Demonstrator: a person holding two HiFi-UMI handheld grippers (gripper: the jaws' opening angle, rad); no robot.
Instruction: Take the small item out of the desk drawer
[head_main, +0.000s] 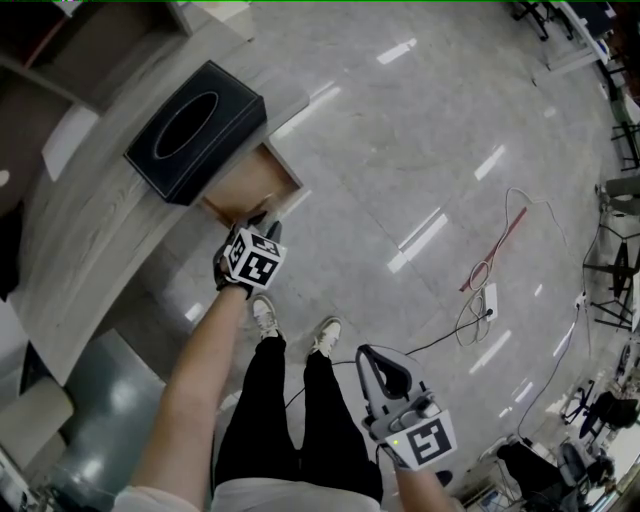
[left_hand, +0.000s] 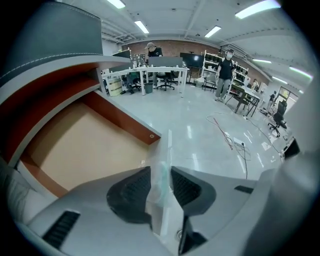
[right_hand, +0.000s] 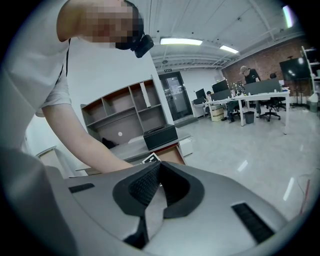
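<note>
The desk drawer (head_main: 284, 166) stands pulled open under the grey wooden desk top (head_main: 90, 230), and its tan bottom (left_hand: 85, 150) looks bare. My left gripper (head_main: 262, 224) hangs over the drawer's front corner, pointing steeply down. In the left gripper view its jaws (left_hand: 161, 187) are pressed on a small clear plastic bag (left_hand: 163, 172) that sticks up between the pads. My right gripper (head_main: 384, 372) hangs low at the person's right side, far from the drawer, its jaws (right_hand: 158, 167) closed tip to tip with nothing in them.
A black tissue box (head_main: 195, 130) sits on the desk just behind the drawer. The person's legs and shoes (head_main: 265, 316) stand in front of the desk. A power strip with cables (head_main: 488, 298) lies on the glossy floor to the right. Office chairs (head_main: 615, 270) line the right edge.
</note>
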